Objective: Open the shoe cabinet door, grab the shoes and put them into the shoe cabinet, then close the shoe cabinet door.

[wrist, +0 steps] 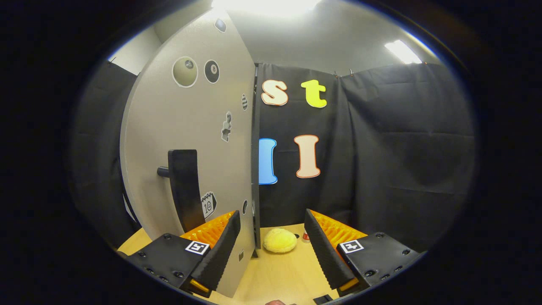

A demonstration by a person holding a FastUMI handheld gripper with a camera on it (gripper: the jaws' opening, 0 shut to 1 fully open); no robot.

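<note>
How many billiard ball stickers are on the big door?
2. Both sit high on the cabinet door, well above its black handle: a pale ball sticker and, right beside it, a black eight-ball sticker. The open hand-held gripper hides part of the door's lower edge.

1. Grey cabinet door [186, 127]: black billiard-ball sticker [211, 71] bears the numeral "8".
2. Same door, lower part: small calendar sticker [208, 205] bears the number "10".

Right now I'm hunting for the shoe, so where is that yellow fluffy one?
The yellow shoe lies on the wooden table, just ahead of the open gripper, beside the edge of the cabinet door.
</note>
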